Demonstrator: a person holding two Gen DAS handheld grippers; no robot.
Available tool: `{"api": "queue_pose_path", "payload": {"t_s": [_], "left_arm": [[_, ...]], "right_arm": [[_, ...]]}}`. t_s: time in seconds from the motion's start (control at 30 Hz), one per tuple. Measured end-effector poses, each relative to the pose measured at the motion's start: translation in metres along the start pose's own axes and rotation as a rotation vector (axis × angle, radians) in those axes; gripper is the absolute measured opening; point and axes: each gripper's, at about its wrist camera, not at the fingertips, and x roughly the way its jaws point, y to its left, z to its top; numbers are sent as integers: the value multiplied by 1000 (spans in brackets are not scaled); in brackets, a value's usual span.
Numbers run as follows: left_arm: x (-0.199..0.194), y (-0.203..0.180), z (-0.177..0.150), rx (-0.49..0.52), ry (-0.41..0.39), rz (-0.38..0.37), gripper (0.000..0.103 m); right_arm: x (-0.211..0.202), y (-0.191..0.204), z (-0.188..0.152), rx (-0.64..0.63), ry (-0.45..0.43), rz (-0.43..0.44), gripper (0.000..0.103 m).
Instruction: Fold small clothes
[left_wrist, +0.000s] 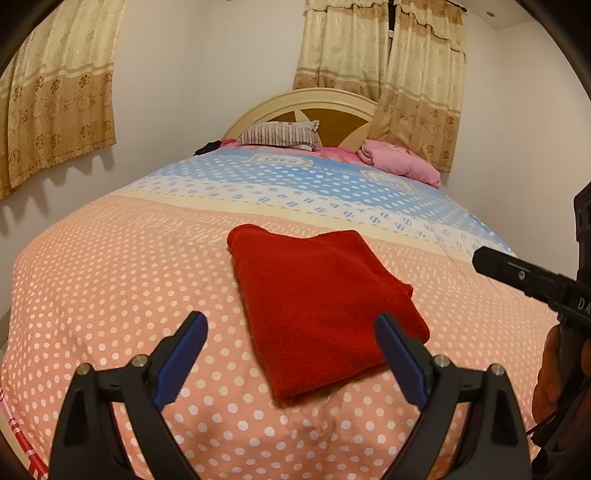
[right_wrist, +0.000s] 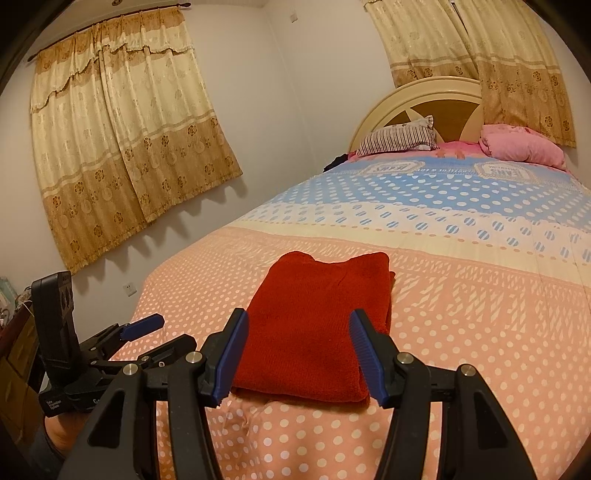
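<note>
A red cloth (left_wrist: 317, 306) lies folded into a neat rectangle on the polka-dot bedspread (left_wrist: 110, 280); it also shows in the right wrist view (right_wrist: 317, 328). My left gripper (left_wrist: 291, 325) is open and empty, held above the cloth's near left part. My right gripper (right_wrist: 299, 325) is open and empty, hovering over the cloth's near edge. The right gripper's body shows at the right edge of the left wrist view (left_wrist: 532, 280). The left gripper shows at the lower left of the right wrist view (right_wrist: 147, 325).
A striped pillow (left_wrist: 280, 134) and a pink pillow (left_wrist: 400, 160) lie by the headboard (left_wrist: 310, 101). Curtains (right_wrist: 125, 147) hang on the walls. The bedspread's near edge drops off to the left (right_wrist: 155, 280).
</note>
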Motion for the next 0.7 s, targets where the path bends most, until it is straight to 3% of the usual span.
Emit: {"api": "queue_pose_path", "payload": {"t_s": [0.7], "left_arm": [[-10,-5,7,-2,-6,24,102]], "right_arm": [[-2,3,-3,2,-10,6,58]]}}
